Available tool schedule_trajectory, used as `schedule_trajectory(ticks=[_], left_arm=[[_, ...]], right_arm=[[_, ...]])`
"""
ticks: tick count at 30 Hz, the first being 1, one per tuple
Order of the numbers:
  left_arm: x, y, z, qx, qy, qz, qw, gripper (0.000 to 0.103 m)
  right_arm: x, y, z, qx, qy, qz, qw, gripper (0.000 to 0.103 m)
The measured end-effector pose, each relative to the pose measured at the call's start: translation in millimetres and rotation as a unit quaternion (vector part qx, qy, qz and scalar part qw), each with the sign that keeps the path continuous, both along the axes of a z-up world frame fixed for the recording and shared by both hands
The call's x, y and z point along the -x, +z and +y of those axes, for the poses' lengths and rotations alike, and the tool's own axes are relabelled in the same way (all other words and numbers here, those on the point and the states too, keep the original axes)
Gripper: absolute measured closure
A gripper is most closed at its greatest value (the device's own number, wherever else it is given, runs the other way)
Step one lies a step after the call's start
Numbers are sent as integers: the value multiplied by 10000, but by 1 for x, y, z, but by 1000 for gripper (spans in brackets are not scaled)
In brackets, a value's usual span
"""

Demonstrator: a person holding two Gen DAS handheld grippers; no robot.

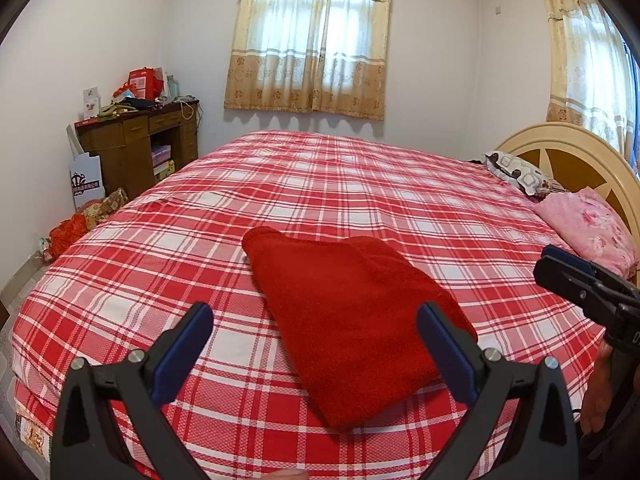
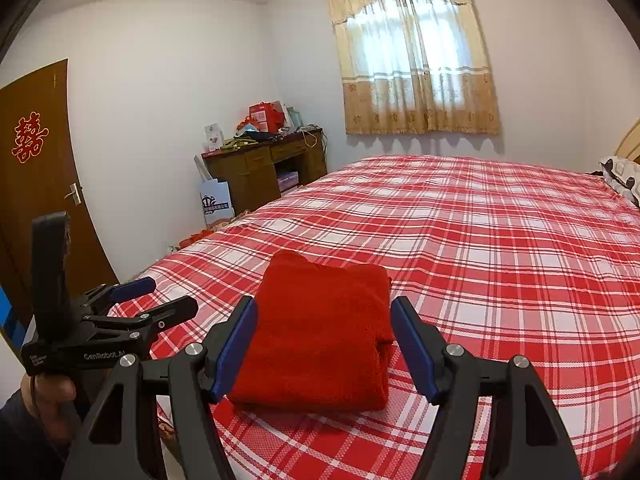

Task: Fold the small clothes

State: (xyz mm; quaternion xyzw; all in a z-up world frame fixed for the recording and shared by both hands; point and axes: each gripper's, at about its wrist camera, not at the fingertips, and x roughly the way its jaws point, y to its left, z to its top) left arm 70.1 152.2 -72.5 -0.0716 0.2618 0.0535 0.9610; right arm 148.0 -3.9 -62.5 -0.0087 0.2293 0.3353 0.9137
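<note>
A red knitted garment (image 2: 316, 332), folded into a thick rectangular bundle, is seen lying on the red-and-white plaid bed (image 2: 500, 264) near its front edge, toward the foot-side corner. The left hand-held gripper (image 1: 316, 340) is held spread above that edge, nothing between its blue pads (image 1: 444, 352); the right hand-held gripper (image 2: 324, 340) is likewise held spread, its pads to either side of the bundle in its own view but apart from it. The folding is judged to be nearly or wholly done. If a last fold or squaring is wanted, the bundle's near edge should be pinched through all layers at both corners at once, lifted low, and laid evenly so that the stack is not skewed. A seam or sleeve edge seems to be tucked along the right side, though this cannot be made out clearly. A patterned pillow (image 1: 520, 176) and a pink floral pillow (image 1: 588, 224) are left by the headboard, well apart.
</note>
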Motion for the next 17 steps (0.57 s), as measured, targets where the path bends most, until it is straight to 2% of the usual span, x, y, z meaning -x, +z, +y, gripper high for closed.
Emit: schedule_trajectory(ticks=[7, 17], left_arm=[[-2, -2, 7, 39, 108, 68, 9999, 0], [-2, -7, 11, -192, 285, 63, 9994, 0]], right_arm=[[0, -3, 2, 56, 27, 29, 10000, 33], [4, -7, 5, 108, 76, 74, 9999, 33]])
